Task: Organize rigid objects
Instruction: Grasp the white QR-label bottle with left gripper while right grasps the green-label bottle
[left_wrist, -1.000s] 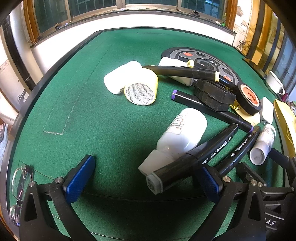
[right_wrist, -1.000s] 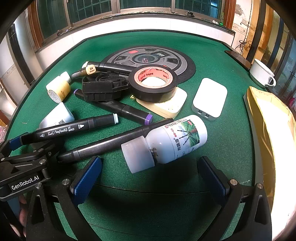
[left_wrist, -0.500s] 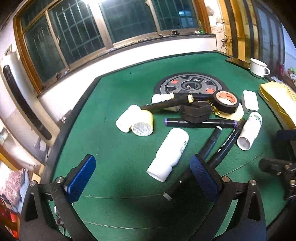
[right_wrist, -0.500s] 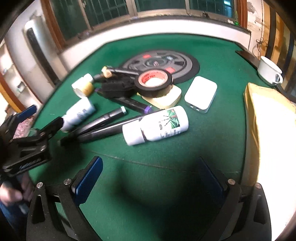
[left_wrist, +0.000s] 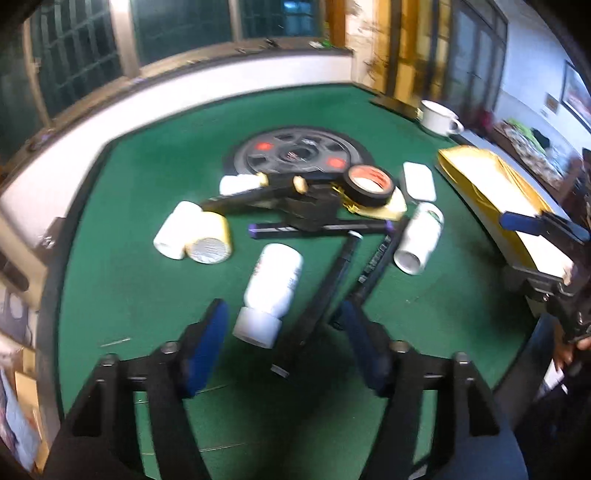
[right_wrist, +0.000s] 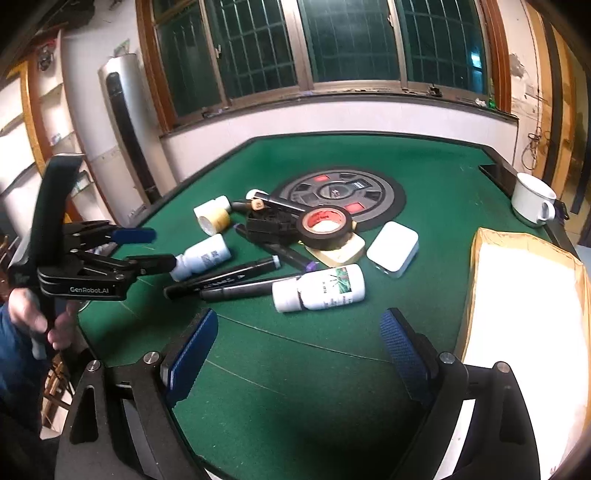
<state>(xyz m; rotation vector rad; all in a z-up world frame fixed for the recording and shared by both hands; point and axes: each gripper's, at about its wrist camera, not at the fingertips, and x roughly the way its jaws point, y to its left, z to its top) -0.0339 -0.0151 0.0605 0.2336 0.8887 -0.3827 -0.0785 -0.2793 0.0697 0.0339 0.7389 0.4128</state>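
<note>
Left gripper (left_wrist: 284, 328): jaws spread wide, holding nothing, raised over the near part of the table (left_wrist: 140, 206).
Right gripper (right_wrist: 299, 332): jaws spread wide and empty, above the table's near edge.
Just past the left jaws: a white bottle (left_wrist: 275, 286) on its side, cap toward the camera, beside two black markers (left_wrist: 332, 280) lying side by side.
Ahead of the right jaws: a white bottle with a green label (right_wrist: 321, 288) on its side, touching the end of a marker.
Middle of the pile: a purple-tipped marker (left_wrist: 321, 229), a black clip-like item, and a roll of black tape (right_wrist: 325, 226) resting on a cream block.
Left side: a yellow-labelled jar (left_wrist: 210, 240) against a white one.
Right side: a white box (right_wrist: 393, 249), a yellow envelope (right_wrist: 524, 295), a white mug (right_wrist: 533, 199).
</note>
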